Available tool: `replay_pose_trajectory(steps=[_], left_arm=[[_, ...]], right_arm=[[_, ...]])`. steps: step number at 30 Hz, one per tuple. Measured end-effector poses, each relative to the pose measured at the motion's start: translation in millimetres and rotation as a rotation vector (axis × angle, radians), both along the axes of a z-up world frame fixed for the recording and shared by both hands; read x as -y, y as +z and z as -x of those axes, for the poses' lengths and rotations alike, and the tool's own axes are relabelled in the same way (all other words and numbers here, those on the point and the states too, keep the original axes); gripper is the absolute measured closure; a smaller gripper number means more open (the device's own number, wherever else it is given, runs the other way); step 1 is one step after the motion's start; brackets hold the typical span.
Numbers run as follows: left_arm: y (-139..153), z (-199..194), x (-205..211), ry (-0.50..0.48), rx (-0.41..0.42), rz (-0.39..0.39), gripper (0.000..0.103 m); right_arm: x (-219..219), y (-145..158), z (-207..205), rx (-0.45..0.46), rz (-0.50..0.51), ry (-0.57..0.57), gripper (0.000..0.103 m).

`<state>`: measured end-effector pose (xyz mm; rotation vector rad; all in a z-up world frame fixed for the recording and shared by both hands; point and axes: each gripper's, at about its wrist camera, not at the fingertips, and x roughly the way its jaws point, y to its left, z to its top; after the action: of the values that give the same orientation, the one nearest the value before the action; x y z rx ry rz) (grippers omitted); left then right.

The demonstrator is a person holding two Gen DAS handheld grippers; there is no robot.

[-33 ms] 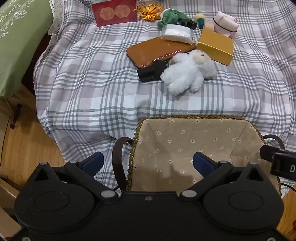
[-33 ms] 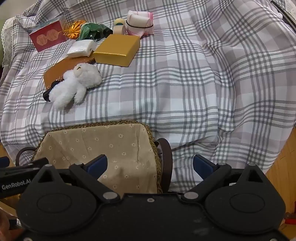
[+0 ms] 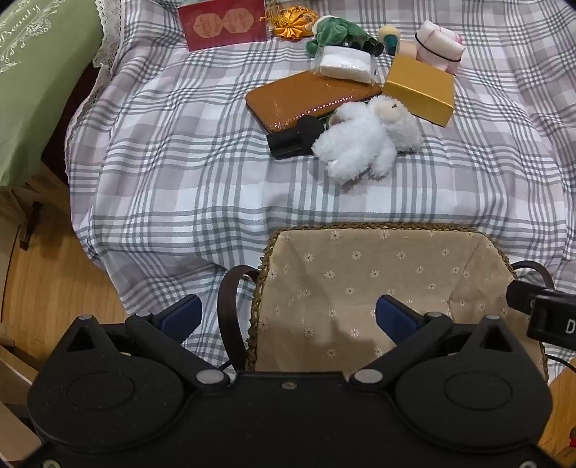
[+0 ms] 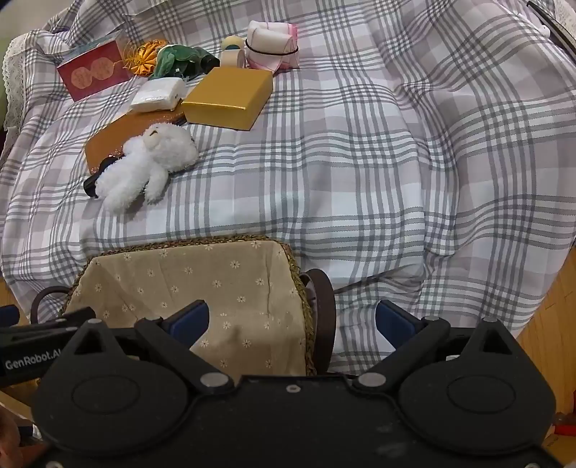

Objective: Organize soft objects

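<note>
Both tongs, left (image 3: 288, 316) and right (image 4: 291, 320), gape wide and empty over the basket (image 3: 360, 230). Ahead lies the lamb (image 3: 363, 144): light, squashy; pinch its body.

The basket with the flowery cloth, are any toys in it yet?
Not yet. The woven basket with flowery beige lining looks empty. Both the left tool and the right tool are open and hold nothing. The fluffy white plush toy, the green plush toy and the banded pink-white cloth roll still wait on the checked cloth.
</note>
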<state>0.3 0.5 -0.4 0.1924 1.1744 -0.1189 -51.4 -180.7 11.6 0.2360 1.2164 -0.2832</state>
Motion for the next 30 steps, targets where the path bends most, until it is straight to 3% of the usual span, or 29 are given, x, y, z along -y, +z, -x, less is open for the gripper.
replay_pose_trajectory(steps=[30], left_arm=[[-9,2,-3,0.015,-0.05,0.017,0.003]], right_arm=[[-5,0,-3,-0.002,-0.003,0.033,0.003]])
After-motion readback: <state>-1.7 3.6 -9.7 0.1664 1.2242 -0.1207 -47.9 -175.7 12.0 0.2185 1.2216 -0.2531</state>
